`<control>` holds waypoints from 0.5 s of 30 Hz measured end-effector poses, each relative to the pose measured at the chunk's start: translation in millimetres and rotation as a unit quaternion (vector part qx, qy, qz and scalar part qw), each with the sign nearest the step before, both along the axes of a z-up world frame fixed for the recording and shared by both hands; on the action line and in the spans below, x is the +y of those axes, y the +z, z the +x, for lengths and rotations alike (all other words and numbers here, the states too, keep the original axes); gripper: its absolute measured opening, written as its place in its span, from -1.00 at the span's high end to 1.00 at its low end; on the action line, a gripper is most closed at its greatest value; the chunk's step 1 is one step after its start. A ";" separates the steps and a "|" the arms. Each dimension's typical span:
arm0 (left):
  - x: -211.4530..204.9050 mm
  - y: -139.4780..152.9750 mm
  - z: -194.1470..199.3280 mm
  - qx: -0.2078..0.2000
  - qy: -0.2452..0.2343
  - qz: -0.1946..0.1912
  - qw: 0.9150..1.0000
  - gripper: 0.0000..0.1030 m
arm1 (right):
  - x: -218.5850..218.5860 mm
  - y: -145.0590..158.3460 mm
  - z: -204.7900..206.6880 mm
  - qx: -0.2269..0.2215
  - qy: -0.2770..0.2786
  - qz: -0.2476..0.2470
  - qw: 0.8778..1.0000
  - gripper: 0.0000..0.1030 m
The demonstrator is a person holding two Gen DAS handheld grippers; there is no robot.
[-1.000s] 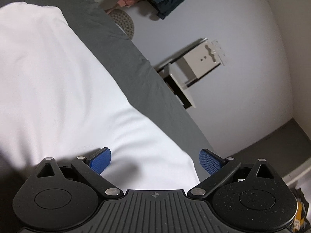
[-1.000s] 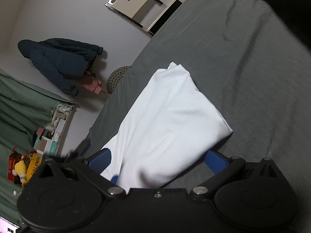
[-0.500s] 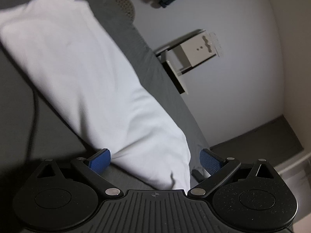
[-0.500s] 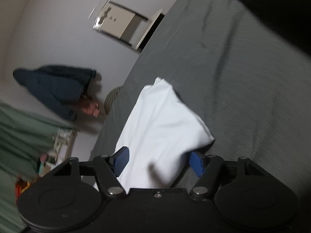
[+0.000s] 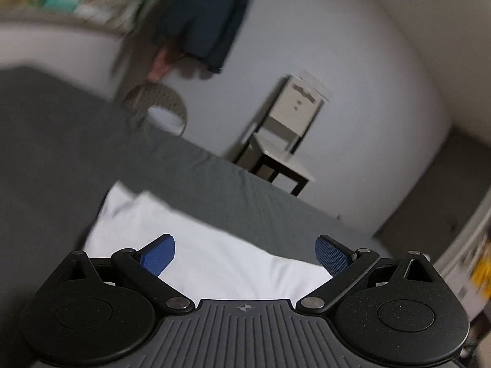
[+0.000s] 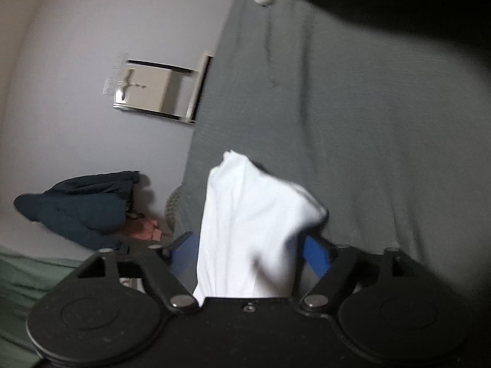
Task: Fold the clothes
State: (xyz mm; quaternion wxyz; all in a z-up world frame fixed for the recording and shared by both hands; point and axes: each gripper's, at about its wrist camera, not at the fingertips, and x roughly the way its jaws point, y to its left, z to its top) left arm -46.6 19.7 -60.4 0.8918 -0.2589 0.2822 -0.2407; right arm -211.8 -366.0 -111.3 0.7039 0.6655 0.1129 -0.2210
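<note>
Between the right tool's (image 6: 245, 253) narrowed jaws the folded white garment (image 6: 254, 217) bunches; the left tool (image 5: 245, 253), wide open, holds nothing, so it may unfold.

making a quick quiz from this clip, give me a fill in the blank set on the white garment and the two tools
1. The folded garment lying on the bed is ____ in colour.
2. The bed sheet under it is ____.
3. The left tool has its blue pads spread ____, gripping nothing.
4. The right tool has the garment bunched ____ its two pads.

Missing words: white; grey; open; between
</note>
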 end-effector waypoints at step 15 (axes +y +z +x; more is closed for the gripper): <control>-1.2 -5.7 -11.2 0.033 -0.035 -0.046 0.998 -0.91 | -26.1 -4.4 19.1 0.007 -0.053 -0.085 0.995 -0.15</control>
